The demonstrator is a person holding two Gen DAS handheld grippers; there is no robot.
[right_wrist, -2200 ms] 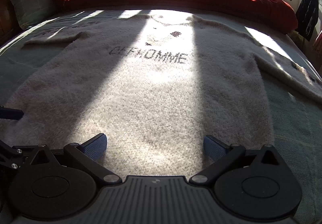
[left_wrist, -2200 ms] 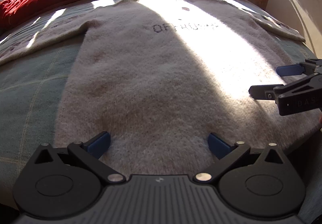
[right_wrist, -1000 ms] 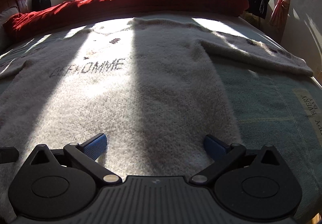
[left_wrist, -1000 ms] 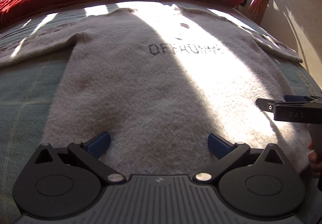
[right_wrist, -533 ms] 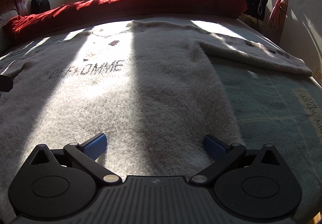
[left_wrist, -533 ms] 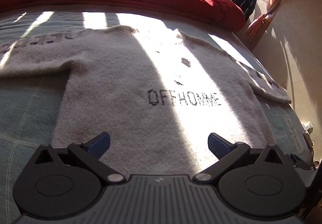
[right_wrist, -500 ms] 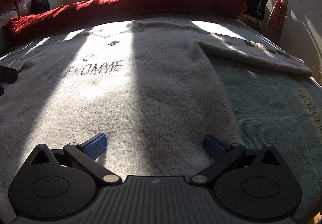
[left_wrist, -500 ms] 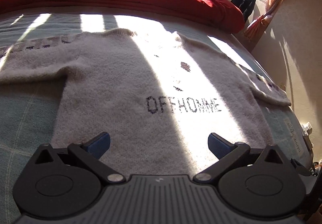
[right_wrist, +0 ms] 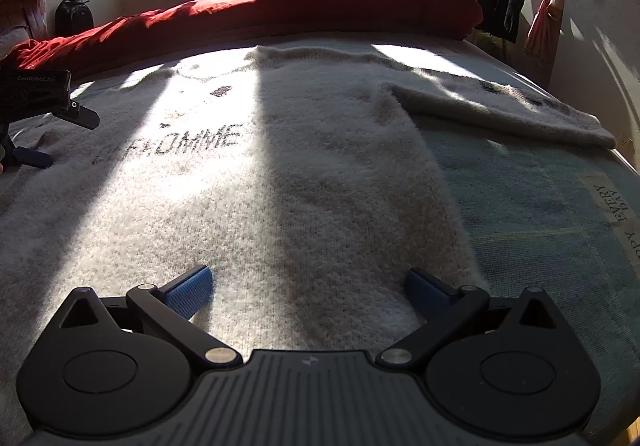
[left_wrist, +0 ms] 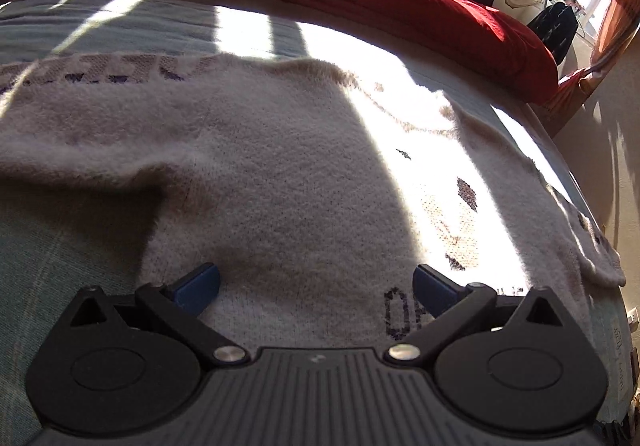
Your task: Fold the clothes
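Since a moment ago, the left tongs (left_wrist: 316,282) are travelling up the sweater (left_wrist: 288,181) toward its armpit at 10 o'clock, probably to begin folding a sleeve. Both left and right tongs (right_wrist: 307,286) are hovering spread wide, gripping nothing. Flat on the bed (right_wrist: 540,197), the sweater is running hem-to-collar toward 12 o'clock.

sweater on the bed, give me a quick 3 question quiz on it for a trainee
1. True or false: the sweater is already folded in half.
2. Which sleeve does the right wrist view show lying out to the side: A) the right sleeve, B) neither?
3. Fill in: both the left hand-held gripper and the right hand-held gripper have their jaws ____.

Key: 1 false, it lies flat; 2 A; 3 open.
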